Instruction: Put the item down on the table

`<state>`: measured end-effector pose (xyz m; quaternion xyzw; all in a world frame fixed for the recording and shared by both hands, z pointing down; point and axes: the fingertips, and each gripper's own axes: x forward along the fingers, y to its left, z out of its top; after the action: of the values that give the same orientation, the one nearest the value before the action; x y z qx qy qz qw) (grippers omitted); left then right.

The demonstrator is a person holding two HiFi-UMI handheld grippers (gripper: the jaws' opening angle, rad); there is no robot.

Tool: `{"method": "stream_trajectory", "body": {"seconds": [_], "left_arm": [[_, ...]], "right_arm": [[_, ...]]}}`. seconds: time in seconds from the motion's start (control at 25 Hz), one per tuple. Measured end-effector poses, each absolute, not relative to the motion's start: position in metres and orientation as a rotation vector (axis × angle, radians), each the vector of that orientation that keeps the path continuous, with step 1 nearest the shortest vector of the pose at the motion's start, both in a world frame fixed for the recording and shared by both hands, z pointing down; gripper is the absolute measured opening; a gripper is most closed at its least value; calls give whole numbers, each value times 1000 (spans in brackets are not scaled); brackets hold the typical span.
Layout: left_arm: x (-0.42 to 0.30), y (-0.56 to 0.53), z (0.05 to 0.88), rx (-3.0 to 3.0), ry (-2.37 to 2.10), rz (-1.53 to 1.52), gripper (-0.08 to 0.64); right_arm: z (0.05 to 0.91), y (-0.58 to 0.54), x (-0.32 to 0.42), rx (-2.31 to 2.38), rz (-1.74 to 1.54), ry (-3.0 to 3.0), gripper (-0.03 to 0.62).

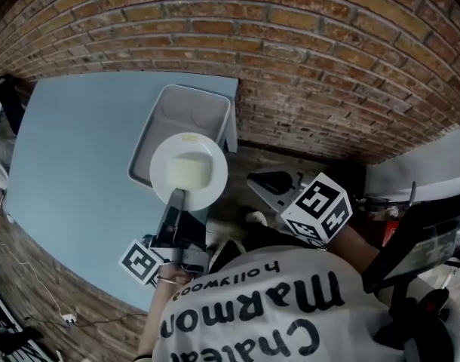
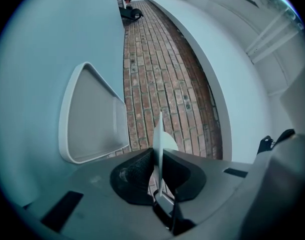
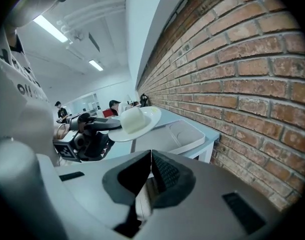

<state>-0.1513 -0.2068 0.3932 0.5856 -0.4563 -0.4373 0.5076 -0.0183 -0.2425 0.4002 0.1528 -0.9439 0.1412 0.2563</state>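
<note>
Plate [image 1: 205,192] with pale block [image 1: 189,170], rim pinched by left gripper [image 1: 177,196], over white tray [image 1: 170,111] on table [image 1: 79,149], right gripper [image 3: 150,156] closed, empty, right of tray

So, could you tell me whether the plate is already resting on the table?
No, the left gripper holds the plate by its rim, up in the air above the tray.

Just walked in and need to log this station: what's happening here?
A person's left gripper clamps the rim of a white plate carrying a pale block. The plate is held in the air over the near end of a white tray on the blue table, not yet set down. The right gripper is shut on nothing, off near the brick wall.
</note>
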Motion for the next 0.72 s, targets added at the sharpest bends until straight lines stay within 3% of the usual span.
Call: {"method": "stream_trajectory", "body": {"seconds": [0.72], "left_arm": [[-129,-268,408,1369,-1107,-1094,26]], "right_arm": [[409,-308,22,475,371,-2549,11]]}}
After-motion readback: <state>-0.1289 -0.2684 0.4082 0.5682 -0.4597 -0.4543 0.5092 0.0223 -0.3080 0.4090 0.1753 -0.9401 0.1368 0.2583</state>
